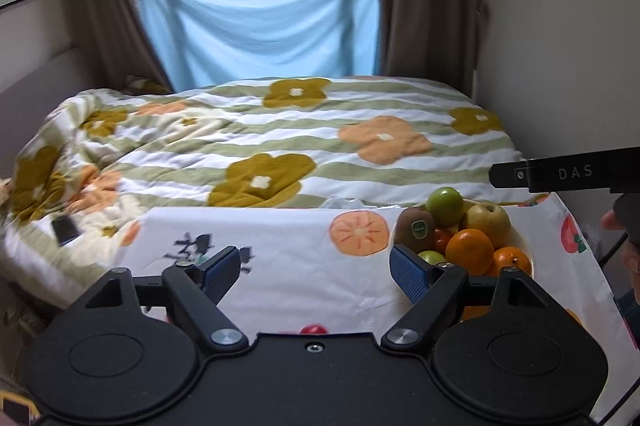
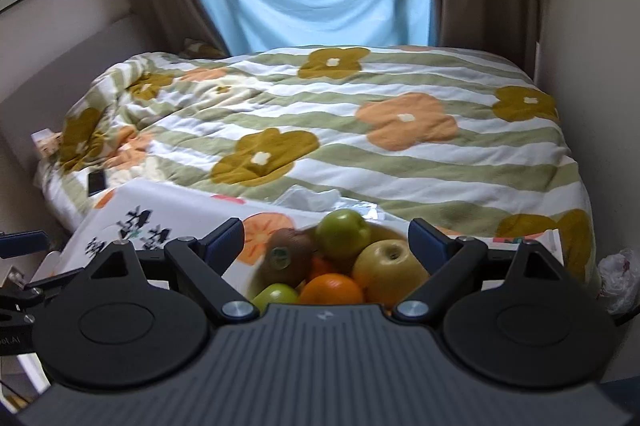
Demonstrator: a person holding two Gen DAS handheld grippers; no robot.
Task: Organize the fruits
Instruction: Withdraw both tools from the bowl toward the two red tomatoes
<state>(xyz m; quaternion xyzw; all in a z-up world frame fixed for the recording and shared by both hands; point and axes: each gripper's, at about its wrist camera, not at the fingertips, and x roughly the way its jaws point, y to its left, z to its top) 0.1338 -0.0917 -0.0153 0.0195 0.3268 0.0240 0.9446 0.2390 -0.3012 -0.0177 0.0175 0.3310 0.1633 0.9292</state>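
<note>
From my left gripper (image 1: 316,266) I look down across a table covered by a white cloth (image 1: 288,258) printed with fruit. My two blue pads stand wide apart with nothing between them, only bare cloth beneath. To the right of my right-hand finger sits a white bowl (image 1: 520,238) piled with fruit: a green apple (image 1: 446,205) on top, a kiwi (image 1: 416,228) with a sticker beside it, a yellow apple (image 1: 486,222) behind, and two oranges (image 1: 470,250) in front. The finger tip overlaps the bowl's near edge in this view; I cannot tell whether it touches. A black finger marked "DAS" (image 1: 568,173) reaches in from the right edge, above the bowl. Beyond the table lies a bed with a flowered blanket (image 1: 280,137), a phone (image 1: 64,230) on its left side.

From my right gripper (image 2: 326,238) the same bowl (image 2: 384,230) lies straight ahead, framed between my fingers. These jaws are also spread wide and grip nothing; the green apple (image 2: 344,234), kiwi (image 2: 288,252), yellow apple (image 2: 388,266) and an orange (image 2: 332,288) sit in the gap's line of sight, below the tips.
</note>
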